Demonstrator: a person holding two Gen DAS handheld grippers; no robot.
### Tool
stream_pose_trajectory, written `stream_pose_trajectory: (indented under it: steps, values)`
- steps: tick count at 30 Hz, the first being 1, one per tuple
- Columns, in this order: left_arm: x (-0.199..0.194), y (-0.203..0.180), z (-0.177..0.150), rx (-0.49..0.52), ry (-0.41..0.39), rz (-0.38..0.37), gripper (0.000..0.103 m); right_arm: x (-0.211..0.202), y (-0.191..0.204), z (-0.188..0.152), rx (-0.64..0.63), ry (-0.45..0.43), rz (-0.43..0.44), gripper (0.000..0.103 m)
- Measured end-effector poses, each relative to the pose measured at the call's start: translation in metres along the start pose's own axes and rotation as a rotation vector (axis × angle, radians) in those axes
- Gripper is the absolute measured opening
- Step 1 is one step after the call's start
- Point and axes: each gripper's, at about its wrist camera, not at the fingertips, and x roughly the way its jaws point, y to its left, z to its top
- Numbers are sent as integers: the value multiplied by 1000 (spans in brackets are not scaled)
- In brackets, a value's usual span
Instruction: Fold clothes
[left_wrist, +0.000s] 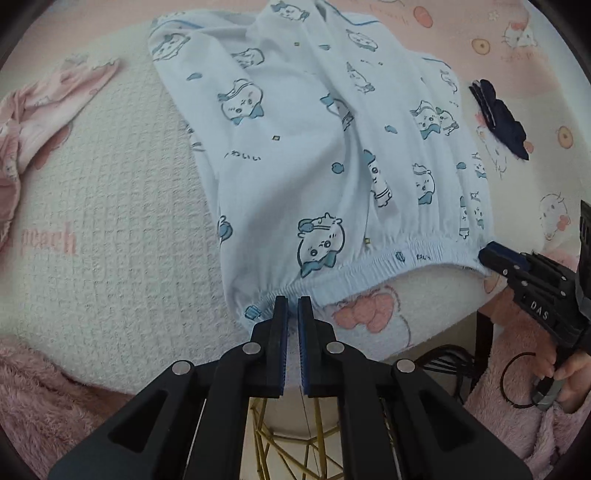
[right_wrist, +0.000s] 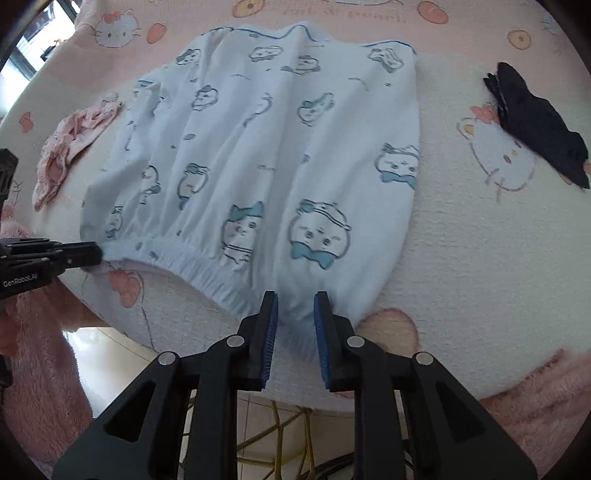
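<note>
Light blue shorts (left_wrist: 314, 155) printed with cartoon animals lie flat on a white towel with pink prints, elastic waistband (left_wrist: 369, 269) toward me. They also show in the right wrist view (right_wrist: 266, 166). My left gripper (left_wrist: 293, 301) is nearly closed on the waistband's left corner. My right gripper (right_wrist: 295, 297) has its jaws a little apart around the waistband's right corner, with cloth between the pads. Each gripper shows in the other view, the right one (left_wrist: 491, 256) and the left one (right_wrist: 92, 253).
A crumpled pink garment (left_wrist: 40, 118) lies left of the shorts, also in the right wrist view (right_wrist: 70, 147). A dark navy garment (left_wrist: 502, 118) lies to the right, also in the right wrist view (right_wrist: 535, 125). The towel-covered round table (left_wrist: 110, 221) drops off at its front edge, with a gold wire base below.
</note>
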Motion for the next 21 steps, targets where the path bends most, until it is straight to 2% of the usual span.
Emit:
stream_pose_trajectory:
  steps: [1,3,6,9,10,12,15,17,21]
  values:
    - [-1,2,0,-11,-2,-9,6,0,-6,-1,29,4,-33,21]
    - [-2,7,-1,-34,-6,-27,7,0,-21,-1,108,13,-24,24]
    - [-5,14,-2,-68,-12,-53,7,-10,-24,6,154,-50,109,24]
    - [-7,21,-3,-101,-18,-80,7,-10,-7,11,103,-74,185,24]
    - [-8,23,-4,-113,-20,-88,7,-3,2,12,73,-52,172,24]
    - [-9,27,-4,-135,-24,-106,6,11,12,9,24,-1,88,21]
    - [-12,34,-5,-169,-30,-133,7,3,6,5,52,-23,41,21]
    - [-13,39,-6,-191,-34,-150,7,-2,-14,2,139,-31,23,23]
    - [-7,43,-8,-215,-42,-147,7,-7,-46,-2,319,-33,130,24]
